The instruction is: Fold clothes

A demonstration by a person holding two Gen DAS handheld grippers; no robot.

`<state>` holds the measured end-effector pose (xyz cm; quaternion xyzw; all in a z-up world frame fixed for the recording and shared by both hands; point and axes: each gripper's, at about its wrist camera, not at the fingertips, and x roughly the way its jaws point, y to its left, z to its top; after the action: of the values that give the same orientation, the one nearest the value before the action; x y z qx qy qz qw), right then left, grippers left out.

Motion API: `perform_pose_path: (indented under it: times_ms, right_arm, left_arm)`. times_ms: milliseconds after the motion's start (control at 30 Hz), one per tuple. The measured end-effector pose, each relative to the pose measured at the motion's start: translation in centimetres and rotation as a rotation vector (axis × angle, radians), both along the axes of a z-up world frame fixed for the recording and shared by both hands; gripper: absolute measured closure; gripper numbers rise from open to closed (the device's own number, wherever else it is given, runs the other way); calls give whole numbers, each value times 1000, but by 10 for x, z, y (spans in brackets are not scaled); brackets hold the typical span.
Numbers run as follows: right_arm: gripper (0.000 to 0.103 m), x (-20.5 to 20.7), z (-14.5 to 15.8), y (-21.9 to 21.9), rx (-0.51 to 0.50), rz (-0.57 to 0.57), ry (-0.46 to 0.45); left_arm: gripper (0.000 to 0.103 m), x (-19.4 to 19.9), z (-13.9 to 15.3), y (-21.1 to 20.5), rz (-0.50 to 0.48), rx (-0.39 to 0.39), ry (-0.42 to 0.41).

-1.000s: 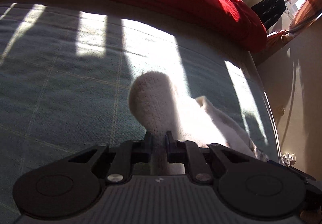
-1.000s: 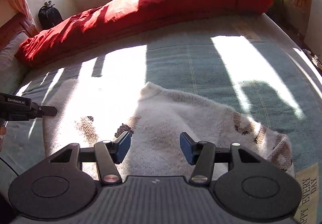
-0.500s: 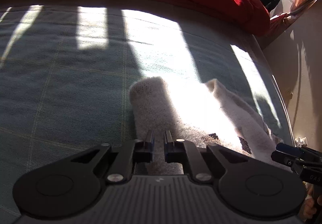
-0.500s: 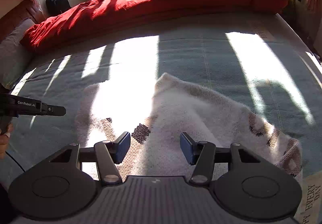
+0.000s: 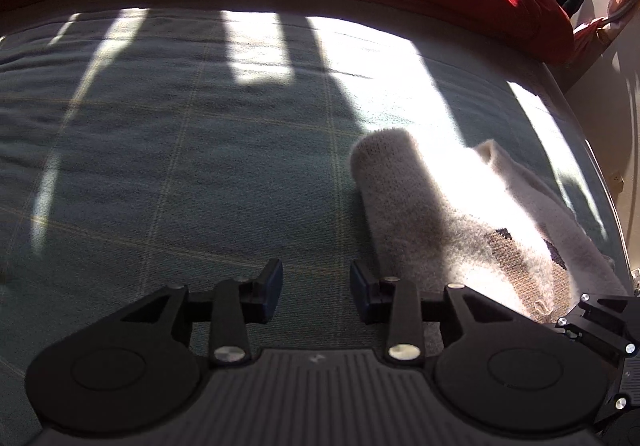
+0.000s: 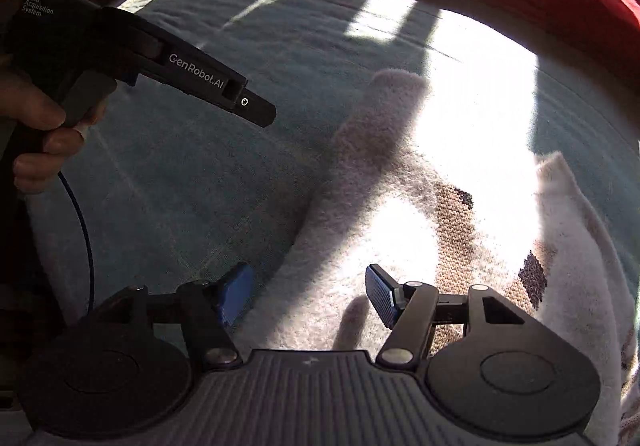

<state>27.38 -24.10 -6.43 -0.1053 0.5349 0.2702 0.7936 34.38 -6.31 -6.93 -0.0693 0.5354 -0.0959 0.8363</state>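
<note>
Cream knitted sweater (image 5: 452, 221) with brown pattern lies on green checked bedspread (image 5: 180, 165), sleeve laid far-left. Our left gripper (image 5: 315, 286) opening, nothing between jaws, over bare spread. Our right gripper (image 6: 308, 296) opening above sweater's near edge. Between folds; next needs fresh edge grip.

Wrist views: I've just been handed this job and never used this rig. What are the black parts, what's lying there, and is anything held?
No robot arm: a person carries hand-held tongs in each hand, a camera on each looking along its fingers. The left tongs hang over the green bedspread, jaws opening, nothing between them. The right tongs are opening above the white knit sweater, pads not touching it. Its sleeve lies folded across. The person's hand grips the left handle. Nothing is held.
</note>
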Motion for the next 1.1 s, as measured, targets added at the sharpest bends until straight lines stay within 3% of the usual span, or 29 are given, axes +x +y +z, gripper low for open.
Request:
perform_pose_path:
  times_ms: [133, 300, 367, 567, 633, 800, 1100]
  right_arm:
    - [34, -5, -13, 39, 21, 27, 83]
    - [20, -7, -42, 89, -46, 0, 165]
    - [20, -11, -53, 103, -80, 30, 191]
    - [20, -17, -70, 100, -232, 45, 189]
    - [20, -19, -68, 89, -260, 57, 159]
    - [24, -42, -53, 67, -441, 153, -13]
    - [28, -46, -11, -12, -572, 60, -188]
  left_arm:
    - [65, -9, 1, 26, 47, 5, -3]
    - [64, -18, 3, 60, 118, 17, -7]
    - [64, -20, 2, 69, 142, 21, -6]
    - [64, -26, -4, 79, 179, -5, 5]
    - [64, -26, -5, 76, 176, -20, 13]
    - [63, -26, -9, 56, 136, -40, 35]
    - [63, -23, -16, 3, 19, -74, 69]
